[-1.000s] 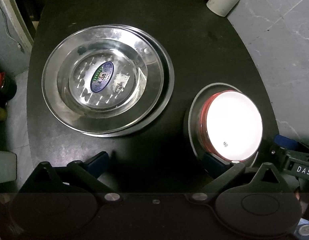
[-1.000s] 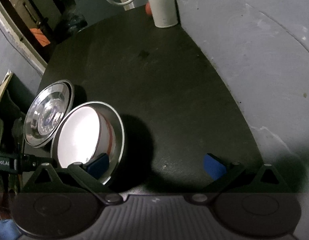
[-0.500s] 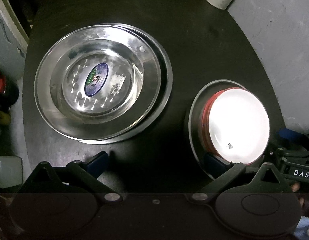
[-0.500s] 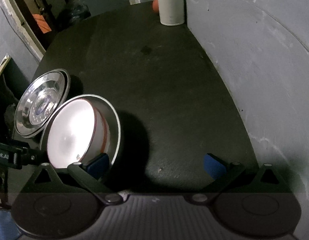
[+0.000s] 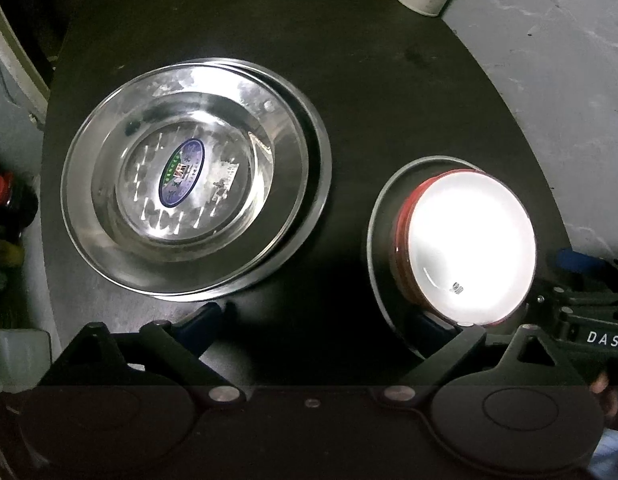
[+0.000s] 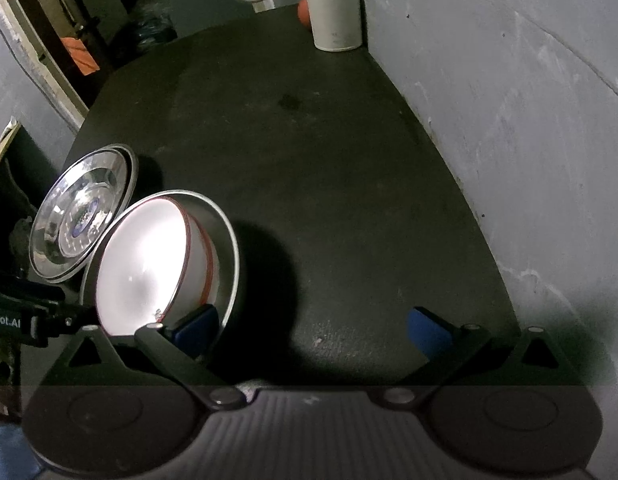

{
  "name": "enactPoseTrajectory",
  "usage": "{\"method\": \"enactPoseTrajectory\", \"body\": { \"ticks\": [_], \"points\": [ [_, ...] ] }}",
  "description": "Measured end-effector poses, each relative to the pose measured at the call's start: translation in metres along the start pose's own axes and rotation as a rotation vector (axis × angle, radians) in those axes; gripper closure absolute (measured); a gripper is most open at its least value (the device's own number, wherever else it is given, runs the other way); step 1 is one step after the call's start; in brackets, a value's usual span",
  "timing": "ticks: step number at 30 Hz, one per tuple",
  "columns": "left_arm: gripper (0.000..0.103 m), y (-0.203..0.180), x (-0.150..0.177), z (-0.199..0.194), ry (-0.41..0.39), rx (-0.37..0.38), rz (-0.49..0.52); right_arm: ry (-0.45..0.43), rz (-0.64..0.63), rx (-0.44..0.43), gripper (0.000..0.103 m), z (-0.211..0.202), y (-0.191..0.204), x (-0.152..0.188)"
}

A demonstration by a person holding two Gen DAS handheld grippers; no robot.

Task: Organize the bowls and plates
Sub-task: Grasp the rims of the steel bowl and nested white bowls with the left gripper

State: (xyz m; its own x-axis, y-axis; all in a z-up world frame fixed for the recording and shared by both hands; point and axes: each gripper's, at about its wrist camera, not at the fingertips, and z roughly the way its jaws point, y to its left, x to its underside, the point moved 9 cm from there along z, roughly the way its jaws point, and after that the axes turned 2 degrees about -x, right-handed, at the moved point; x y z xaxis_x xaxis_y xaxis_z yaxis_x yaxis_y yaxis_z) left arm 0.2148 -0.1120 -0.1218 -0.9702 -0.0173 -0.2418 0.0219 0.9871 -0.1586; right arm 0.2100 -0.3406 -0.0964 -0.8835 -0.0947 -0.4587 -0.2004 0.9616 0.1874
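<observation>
Two stacked steel plates [image 5: 197,184], the top one with an oval sticker, lie on the left of the dark table [image 5: 349,80]. To their right a white red-rimmed bowl [image 5: 469,244] sits nested in a steel bowl [image 5: 379,232]. My left gripper [image 5: 319,324] is open above the table's near edge, its right finger at the steel bowl's near rim. In the right wrist view my right gripper [image 6: 313,330] is open with its left fingertip [image 6: 197,328] against the nested bowls [image 6: 149,256]; whether it touches the rim I cannot tell. The plates [image 6: 81,216] lie behind.
A white can [image 6: 335,12] and an orange ball [image 6: 303,12] stand at the table's far end by the grey wall [image 6: 529,120]. The other gripper's black frame [image 5: 589,320] shows at the right of the bowls. Clutter fills the floor at left.
Both cameras have drifted slightly; the plates sit a little lower in the left view. The bowls and plates have not moved, and both grippers have stayed open.
</observation>
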Motion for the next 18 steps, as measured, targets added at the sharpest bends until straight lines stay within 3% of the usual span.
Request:
{"method": "enactPoseTrajectory", "body": {
  "ticks": [3, 8, 15, 18],
  "points": [
    [0.016, -0.004, 0.0, -0.003, -0.016, 0.019, 0.013, -0.005, -0.005, -0.012, 0.006, 0.0, 0.002, 0.0],
    [0.033, -0.012, -0.003, -0.007, -0.041, 0.047, 0.036, -0.026, -0.029, -0.065, 0.024, -0.005, 0.008, -0.002],
    [0.059, -0.021, -0.006, -0.011, -0.061, 0.105, 0.047, -0.027, -0.026, -0.114, 0.033, -0.006, 0.013, -0.003],
    [0.066, -0.024, -0.006, -0.01, -0.063, 0.127, 0.049, -0.028, -0.045, -0.162, 0.052, -0.009, 0.019, -0.003]
  ]
}}
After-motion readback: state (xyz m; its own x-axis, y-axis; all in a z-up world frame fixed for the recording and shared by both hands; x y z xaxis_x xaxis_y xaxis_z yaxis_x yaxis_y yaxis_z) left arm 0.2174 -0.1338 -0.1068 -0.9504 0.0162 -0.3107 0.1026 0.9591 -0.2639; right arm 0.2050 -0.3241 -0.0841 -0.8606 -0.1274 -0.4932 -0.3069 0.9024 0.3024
